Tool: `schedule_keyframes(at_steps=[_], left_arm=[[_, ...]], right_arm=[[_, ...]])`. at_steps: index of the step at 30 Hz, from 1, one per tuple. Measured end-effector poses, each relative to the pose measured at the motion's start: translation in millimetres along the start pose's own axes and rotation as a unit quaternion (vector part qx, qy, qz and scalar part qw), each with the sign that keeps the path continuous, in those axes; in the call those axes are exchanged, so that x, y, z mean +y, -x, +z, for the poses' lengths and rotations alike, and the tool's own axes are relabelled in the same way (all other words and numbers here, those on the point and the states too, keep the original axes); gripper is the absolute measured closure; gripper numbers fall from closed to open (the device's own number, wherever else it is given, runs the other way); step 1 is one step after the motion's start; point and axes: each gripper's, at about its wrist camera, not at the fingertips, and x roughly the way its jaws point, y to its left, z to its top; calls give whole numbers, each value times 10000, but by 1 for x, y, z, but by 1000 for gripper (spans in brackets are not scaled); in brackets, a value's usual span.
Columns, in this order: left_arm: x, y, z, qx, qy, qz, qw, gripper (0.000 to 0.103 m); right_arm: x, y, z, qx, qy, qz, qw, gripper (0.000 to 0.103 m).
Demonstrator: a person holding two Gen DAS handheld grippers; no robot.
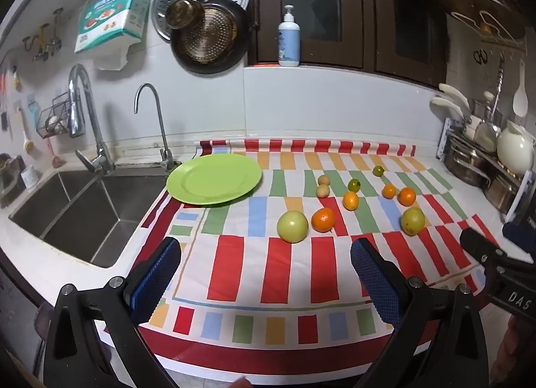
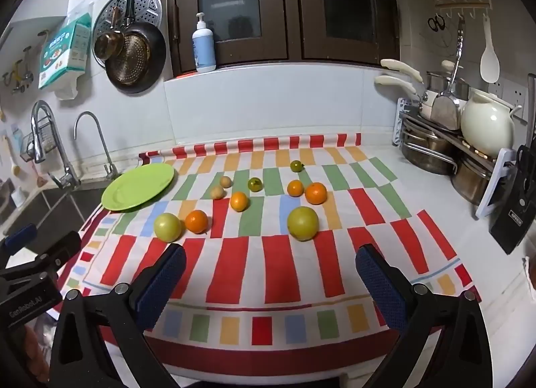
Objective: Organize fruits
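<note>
Several fruits lie loose on a striped cloth [image 1: 274,270]. Nearest are a pale green fruit [image 1: 292,226], an orange [image 1: 323,219] and a yellow-green fruit [image 1: 412,221]. Behind them sit smaller oranges [image 1: 350,200], two tan fruits [image 1: 323,191] and two small green ones [image 1: 354,184]. An empty green plate [image 1: 214,178] rests at the cloth's far left corner. My left gripper [image 1: 264,270] hovers open over the near cloth, nothing between its blue pads. My right gripper [image 2: 269,270] is open too, short of the yellow-green fruit [image 2: 302,223] and the green plate [image 2: 139,186].
A steel sink [image 1: 77,214] with two taps lies left of the cloth. A dish rack [image 2: 445,150] with pots and a white jug stands at the right, a black knife block [image 2: 516,207] beside it. Pans hang on the wall; a pump bottle [image 1: 288,40] stands on the sill.
</note>
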Motion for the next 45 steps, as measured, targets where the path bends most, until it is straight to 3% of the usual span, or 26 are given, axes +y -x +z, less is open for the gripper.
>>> schedule_keyframes(at_steps=[4,13,45], left_arm=[[9,7,-3,-211,195,-18,9996,0],[1,6,0,-136,-5,146,9998,0],[-3,7,3,-186,-60,119,9997,0]], right_arm=[[0,1,1,59,0,-10,10000,1],[-4,-4,3,125,-19,183,9998,1],[-2,4,8,-42,61,163,9998,1]])
